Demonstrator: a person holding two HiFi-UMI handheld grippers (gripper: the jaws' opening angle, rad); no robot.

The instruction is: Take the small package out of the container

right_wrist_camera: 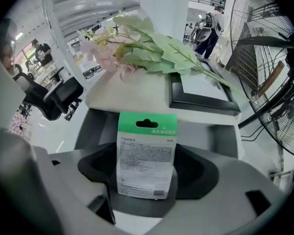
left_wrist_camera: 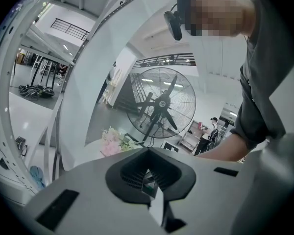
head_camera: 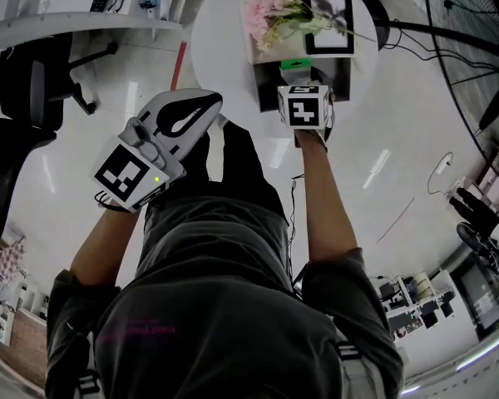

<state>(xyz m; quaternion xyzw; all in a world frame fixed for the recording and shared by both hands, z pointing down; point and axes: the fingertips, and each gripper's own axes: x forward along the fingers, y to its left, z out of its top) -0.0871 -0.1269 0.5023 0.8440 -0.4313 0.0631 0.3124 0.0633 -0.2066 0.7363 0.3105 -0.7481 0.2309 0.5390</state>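
Currently the small package (right_wrist_camera: 147, 155) is pinched upright by the right gripper (right_wrist_camera: 146, 192), long axis 12-to-6, green header at 12, container (right_wrist_camera: 94, 126) directly behind. Left gripper (left_wrist_camera: 149, 184) is pressed together, empty, well apart at 8 o'clock.

My head camera looks steeply down onto the round counter (head_camera: 223, 44). The right tongs (right_wrist_camera: 146, 187) camera sits close, facing the flowers (right_wrist_camera: 132, 53); the left tongs (left_wrist_camera: 149, 185) camera, farther back, shares them.

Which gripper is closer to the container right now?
Right. The right gripper is over the container, jaws shut on the small package; the left gripper hangs back off the table, jaws shut.
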